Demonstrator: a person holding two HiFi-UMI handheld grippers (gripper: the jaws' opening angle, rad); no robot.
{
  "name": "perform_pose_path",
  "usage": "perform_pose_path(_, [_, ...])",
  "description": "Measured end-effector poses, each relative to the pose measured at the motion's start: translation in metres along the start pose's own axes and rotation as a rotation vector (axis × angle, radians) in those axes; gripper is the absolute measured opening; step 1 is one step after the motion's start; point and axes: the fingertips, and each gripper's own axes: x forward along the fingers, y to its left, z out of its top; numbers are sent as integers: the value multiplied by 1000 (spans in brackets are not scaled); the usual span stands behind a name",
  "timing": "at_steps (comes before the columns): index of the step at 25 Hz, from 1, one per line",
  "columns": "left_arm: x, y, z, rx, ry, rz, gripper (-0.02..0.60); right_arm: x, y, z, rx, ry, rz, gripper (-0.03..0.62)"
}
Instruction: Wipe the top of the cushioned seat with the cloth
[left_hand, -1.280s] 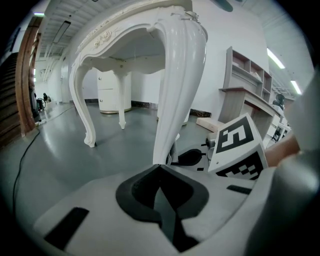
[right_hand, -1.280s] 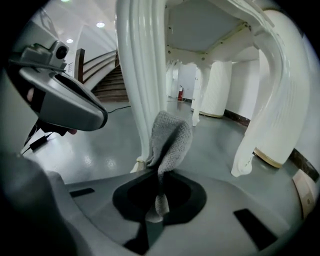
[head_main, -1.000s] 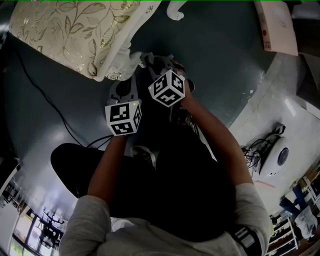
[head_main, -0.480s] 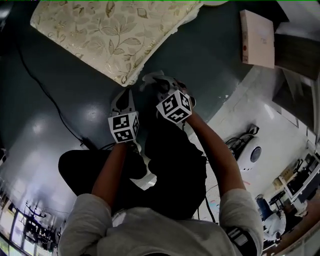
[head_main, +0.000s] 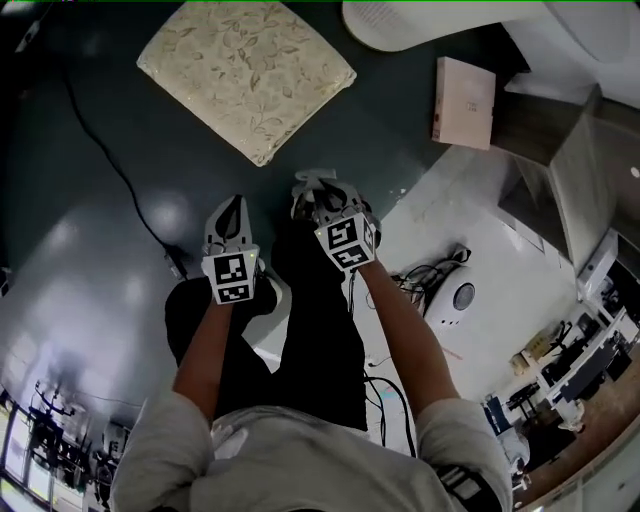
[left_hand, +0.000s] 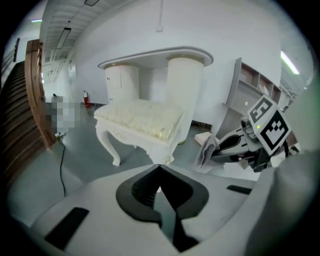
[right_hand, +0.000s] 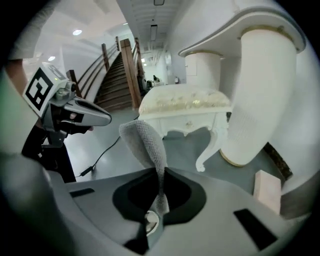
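The right gripper (right_hand: 161, 175) pinches the cloth (right_hand: 145, 140) between its jaws. The left gripper (left_hand: 159, 167) is closed on nothing. Both are held near each other, well short of the cushioned seat (head_main: 245, 75).

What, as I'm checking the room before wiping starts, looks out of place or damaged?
The cushioned seat looks intact. In the head view, a pink box lies loose on the floor to its right and a black cable trails across the floor to its left.

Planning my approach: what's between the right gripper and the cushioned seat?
Head view: only bare floor separates the right gripper, clamping the cloth, from the cushioned seat.
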Motion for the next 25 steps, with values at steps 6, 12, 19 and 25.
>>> perform_pose_path(6, [-82,-14,103,-36,8,-18,12,-111,5,93,151,-95,-118,18])
perform_pose_path(12, [-141,-16,197,-12,-15,-11,12,-195,8,178,193,-174,-138,18])
perform_pose_path(19, [-202,3,255,-22,-98,-53,12,-260,28,246,240,-267,-248,18])
perform_pose_path(25, [-271,7,291,38,-189,-191,12,-326,79,293,264,-348,-413,18])
